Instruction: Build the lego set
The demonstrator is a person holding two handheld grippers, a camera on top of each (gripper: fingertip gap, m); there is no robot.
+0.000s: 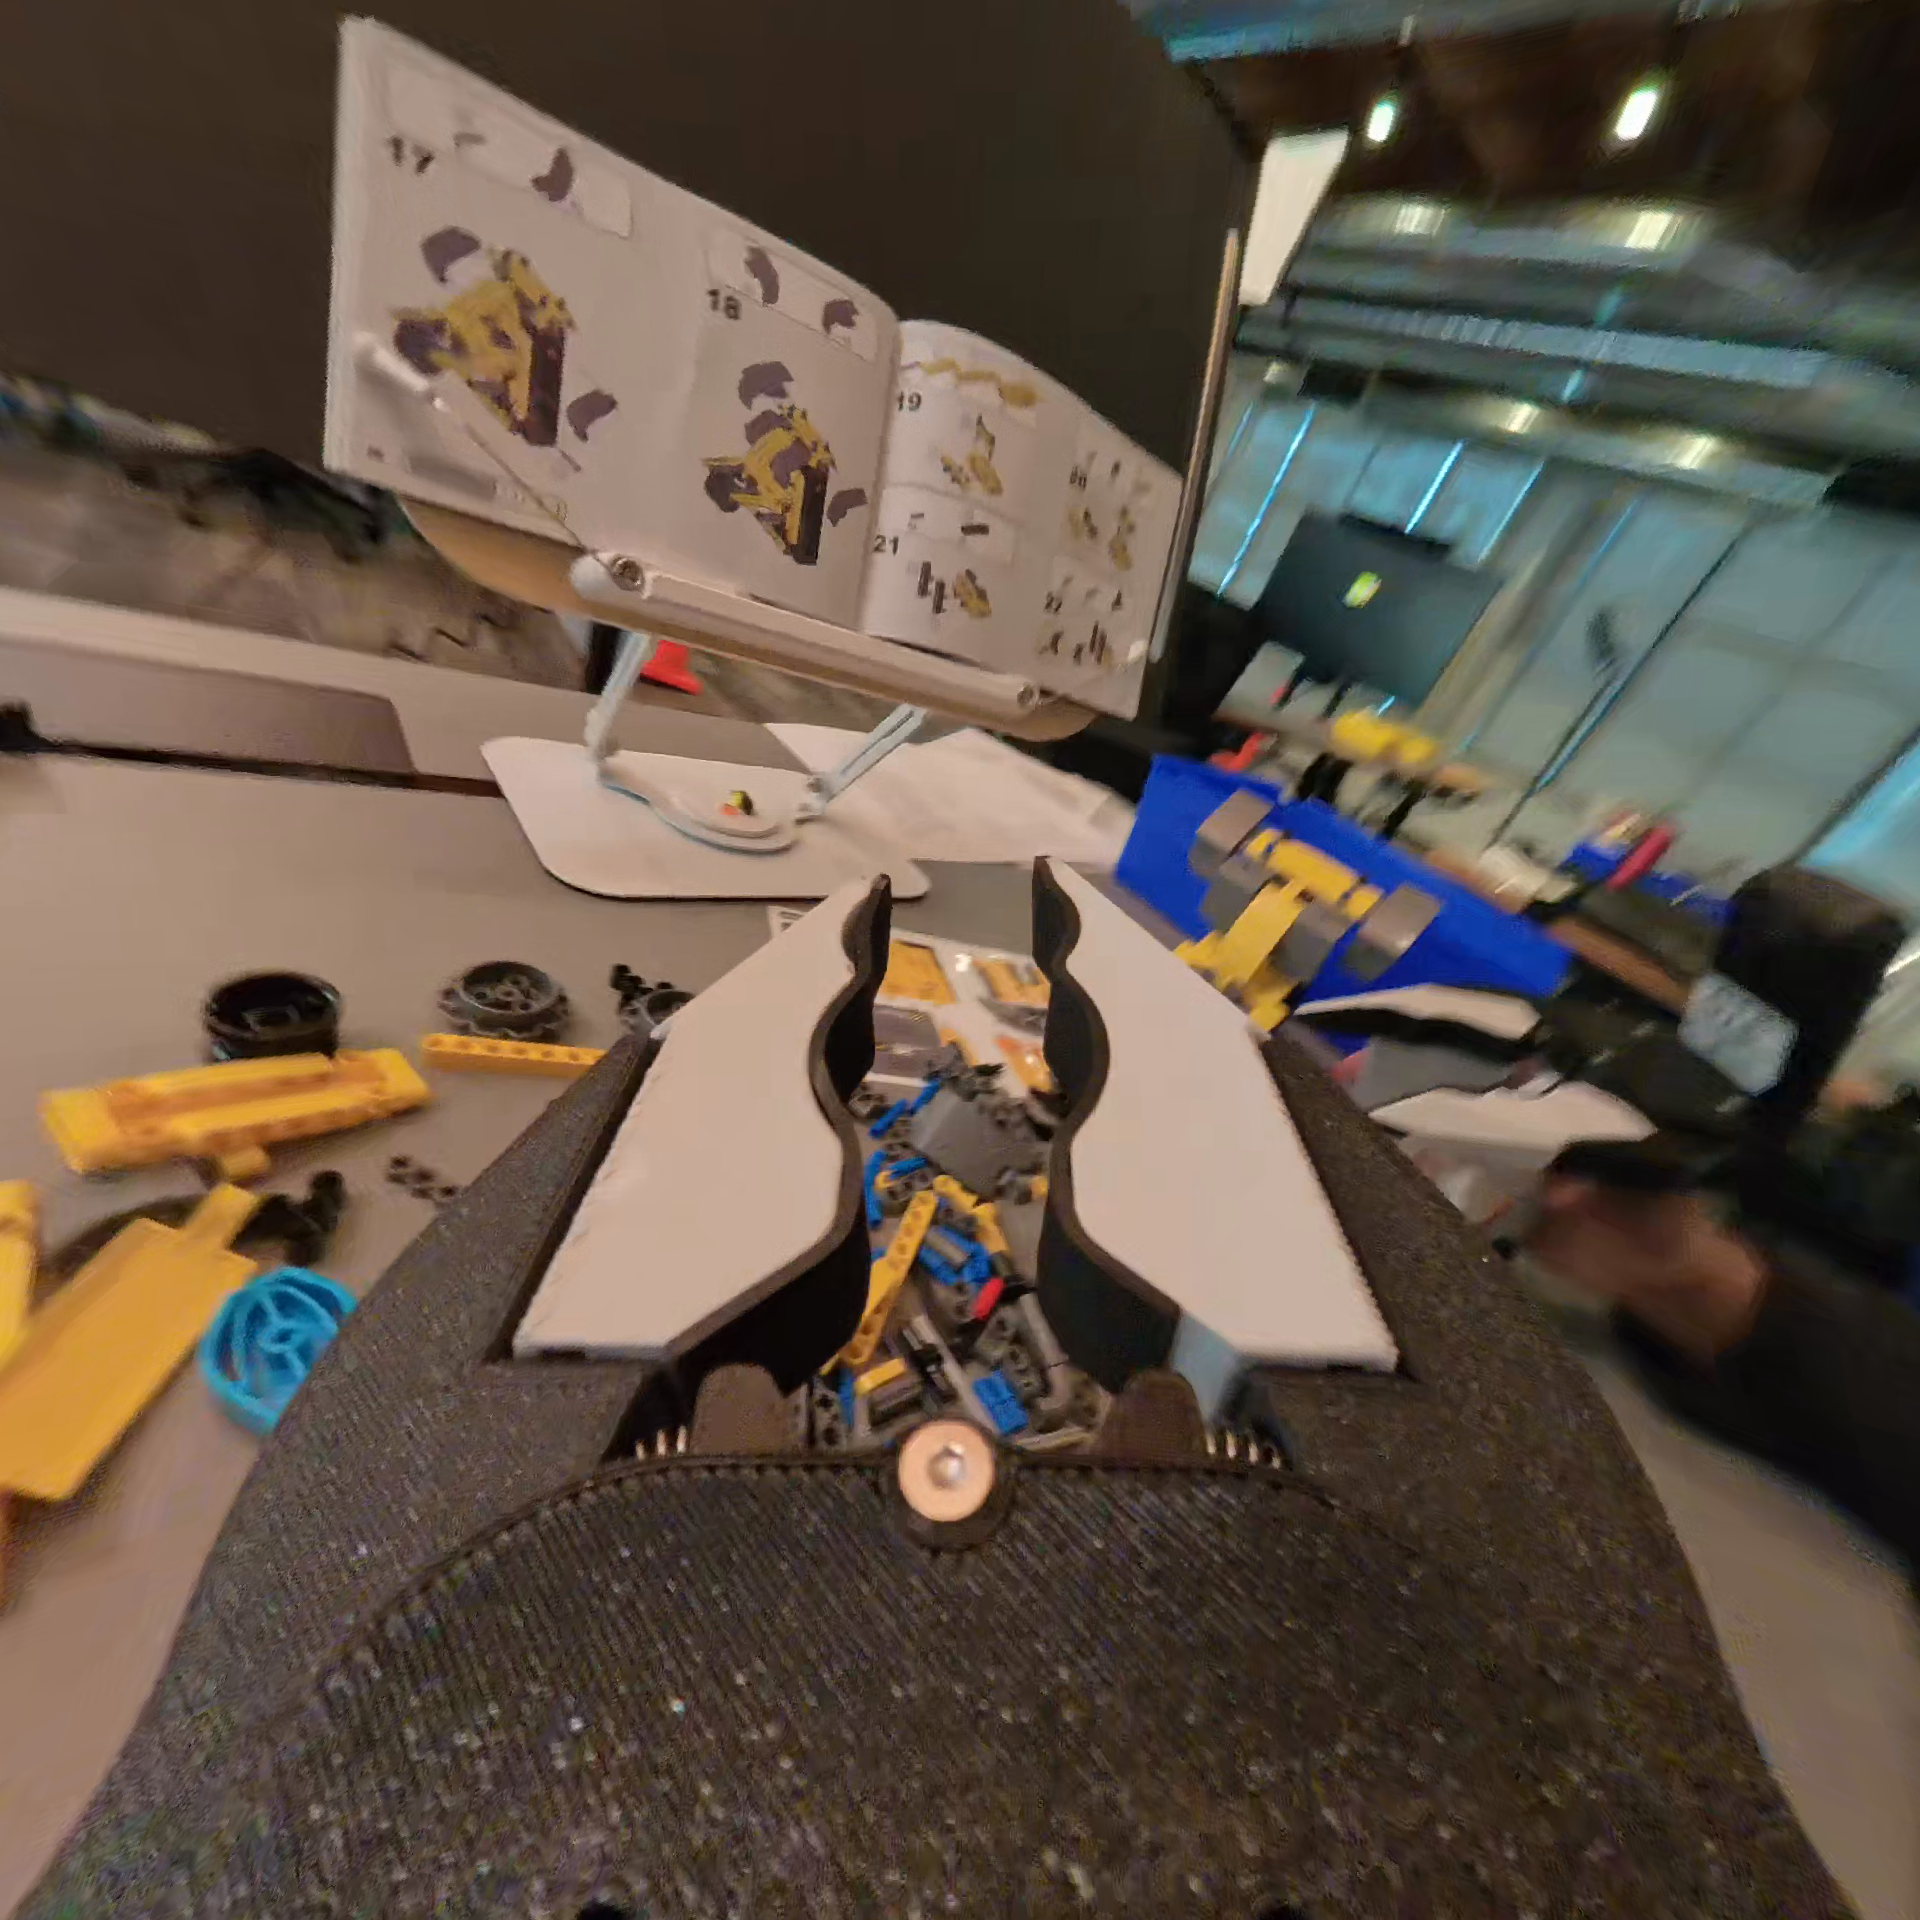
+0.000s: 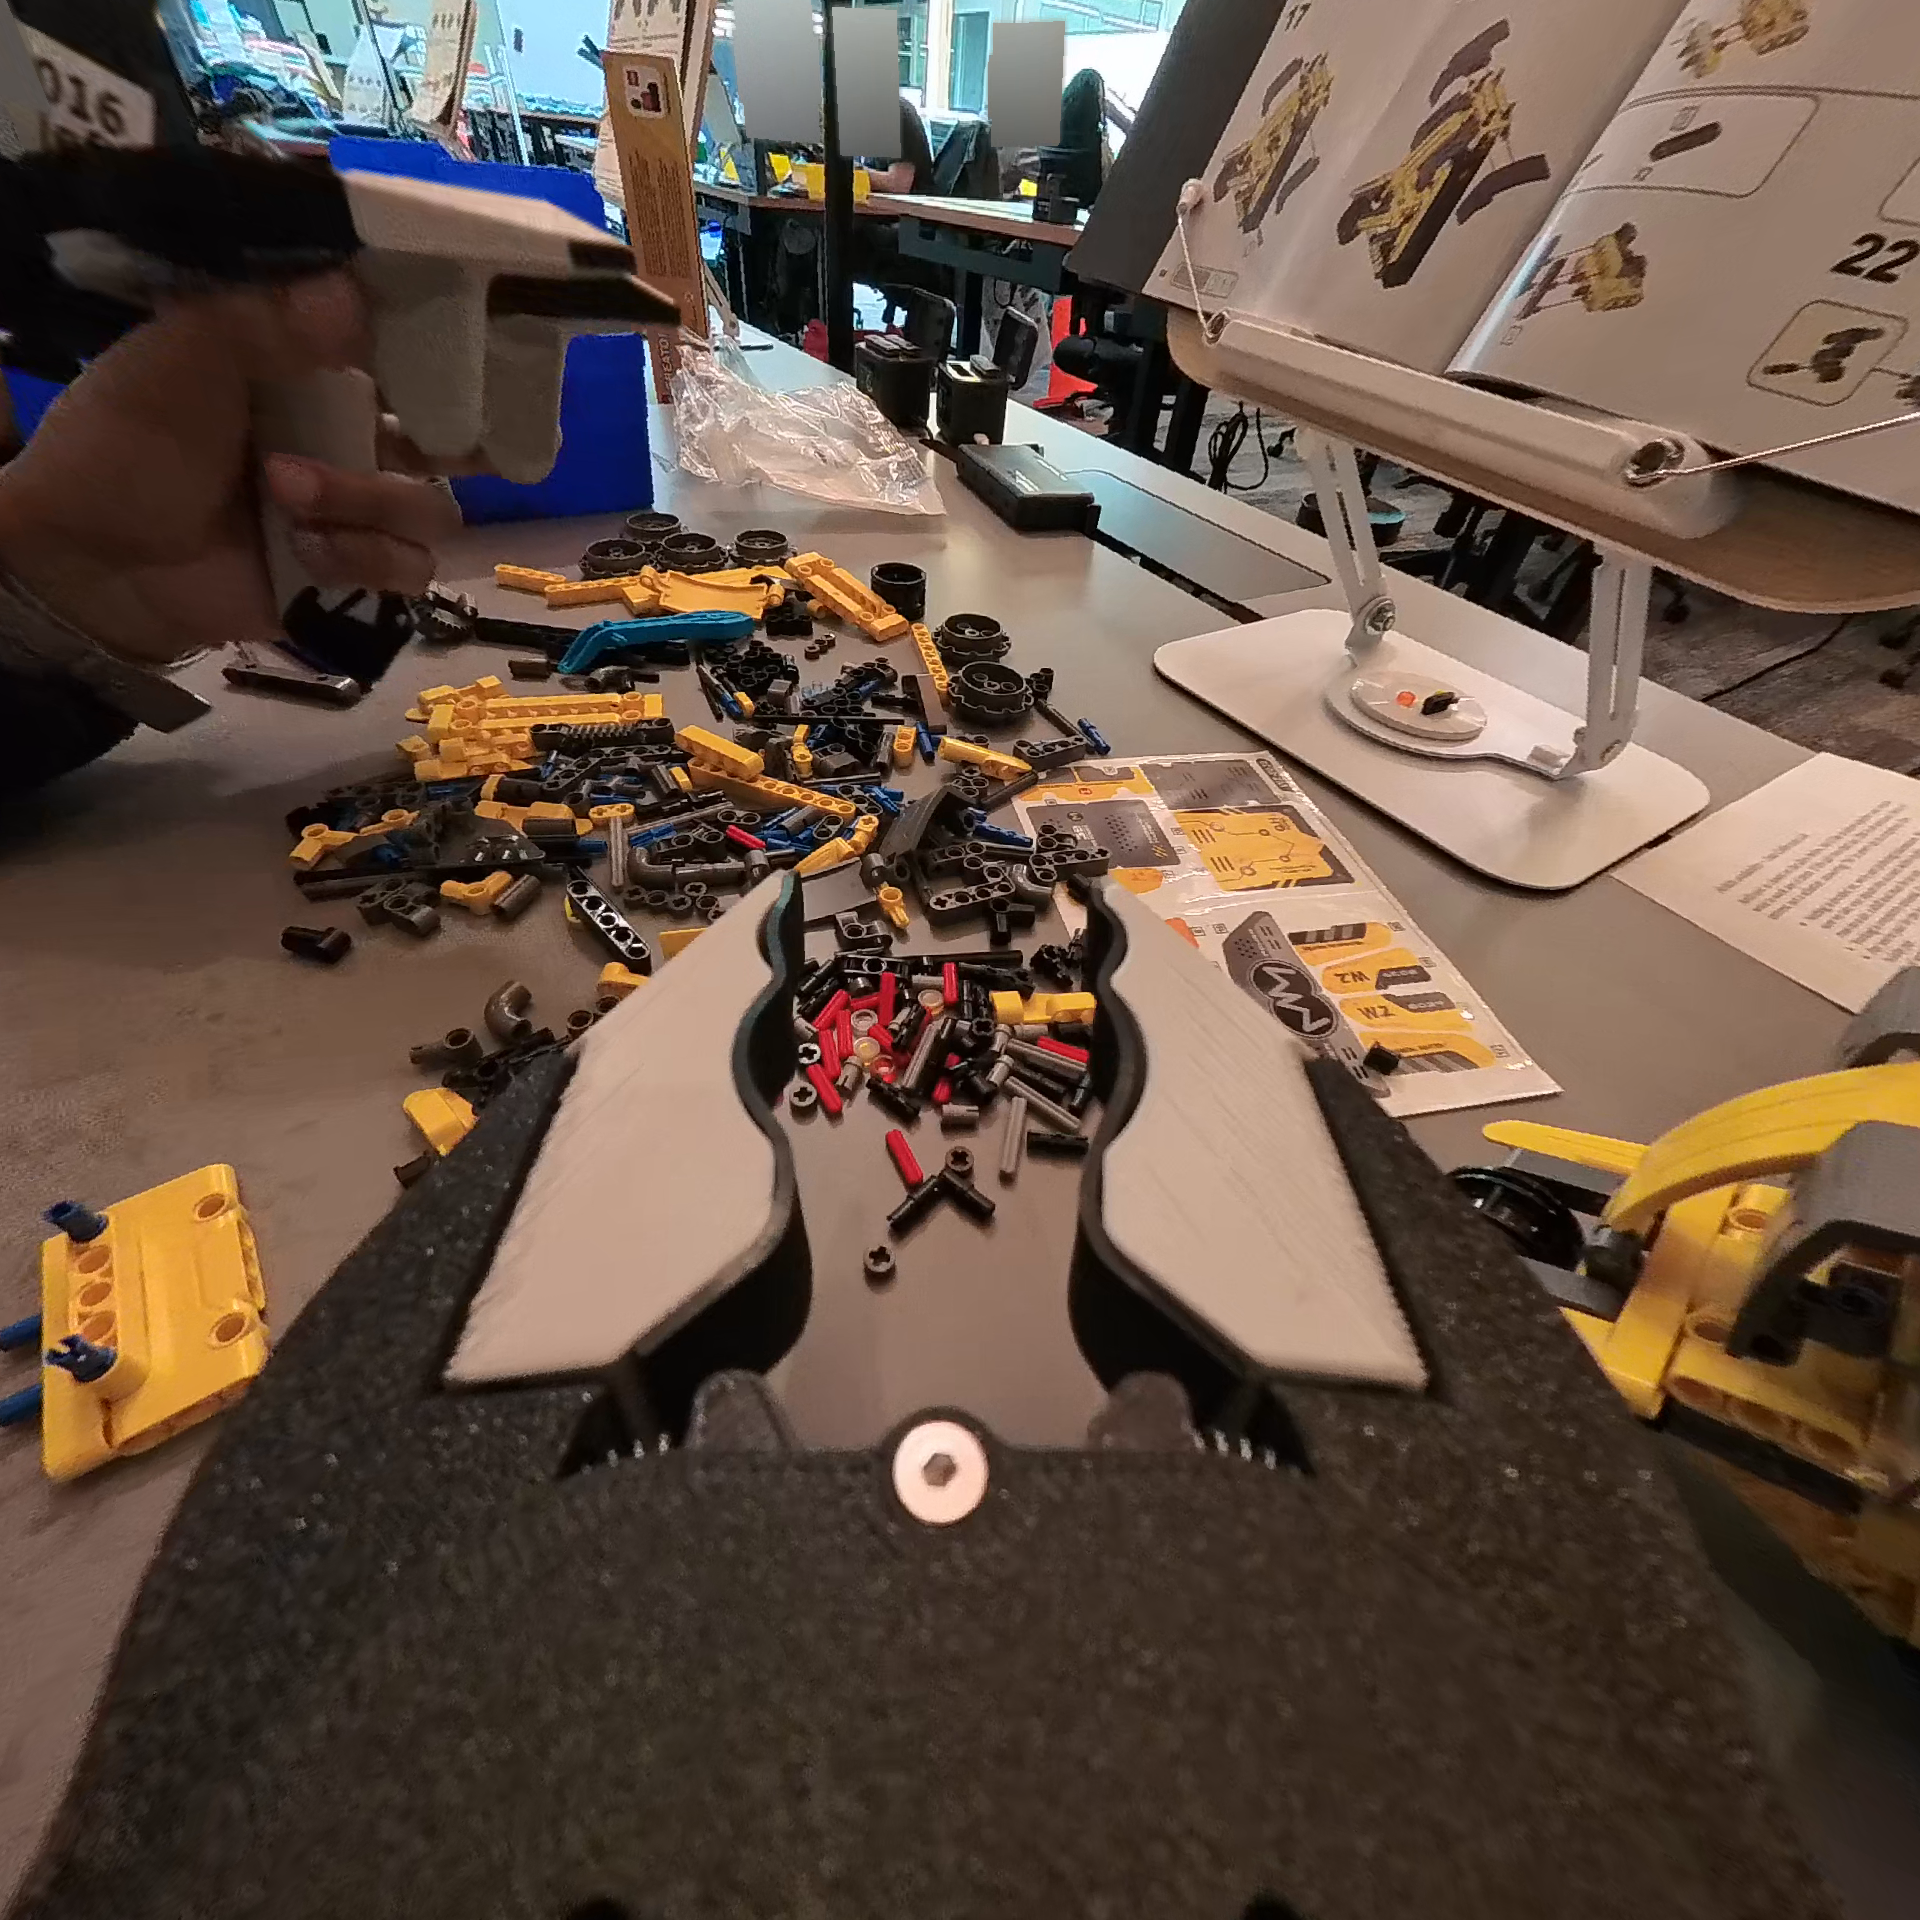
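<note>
The pile of small pins is seen directly ahead of the open, empty right hand-held gripper; the left hand-held gripper, also open, is raised.

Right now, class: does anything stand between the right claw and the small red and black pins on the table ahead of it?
Nothing visible does. The right claw is open and empty, and the pile of red and black pins lies on the bare table directly between its fingers.
</note>
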